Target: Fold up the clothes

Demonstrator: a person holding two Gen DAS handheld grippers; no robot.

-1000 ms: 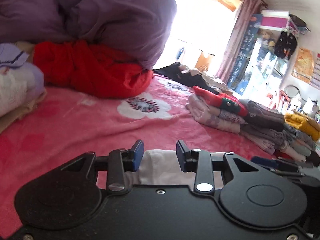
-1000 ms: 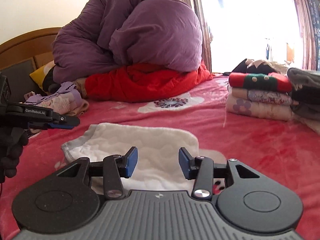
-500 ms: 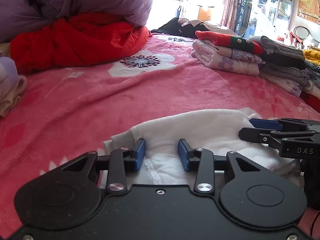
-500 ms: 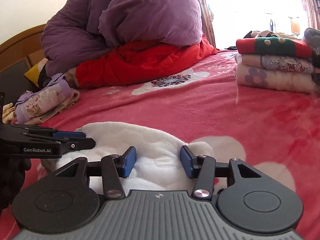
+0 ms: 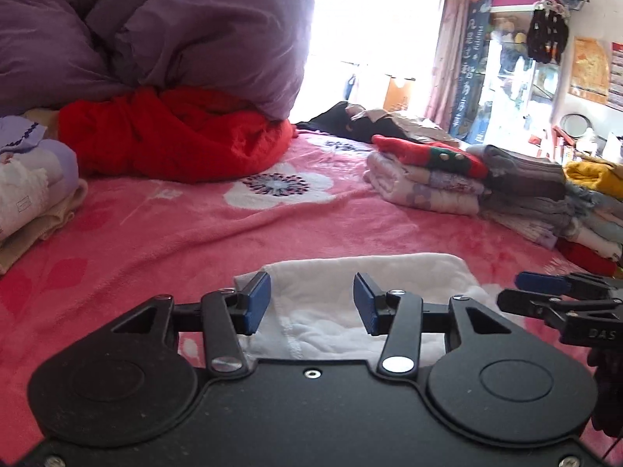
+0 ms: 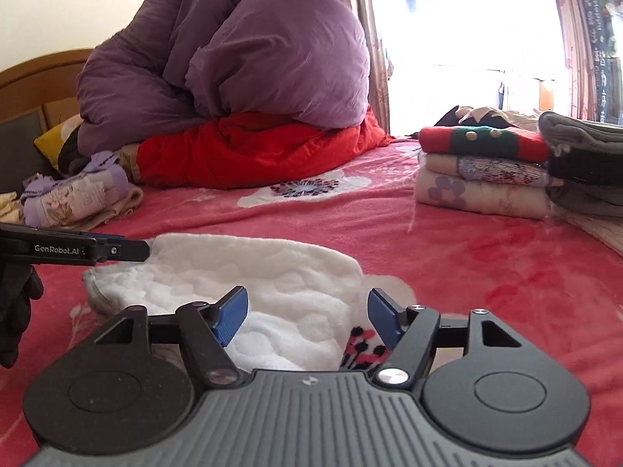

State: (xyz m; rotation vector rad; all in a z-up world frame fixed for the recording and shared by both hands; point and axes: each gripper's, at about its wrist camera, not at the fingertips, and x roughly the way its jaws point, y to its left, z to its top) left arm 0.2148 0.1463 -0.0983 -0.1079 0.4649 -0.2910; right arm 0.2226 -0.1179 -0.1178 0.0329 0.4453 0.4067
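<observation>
White fleece garment (image 6: 249,284), folded flat on pink blanket (image 5: 311,225); left gripper (image 5: 311,303) and right gripper (image 6: 307,317) both opening, nothing pinched, apparently releasing the finished fold

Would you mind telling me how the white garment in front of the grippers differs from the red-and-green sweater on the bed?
The white garment lies alone, loosely folded with a rumpled edge, directly on the pink blanket; the red-and-green sweater is neatly folded on top of a stack. The white garment is plain and quilted; the sweater is a red knit with a green band and pale buttons. The white one lies nearest the grippers, the sweater farther back. Both rest on the bed.
</observation>
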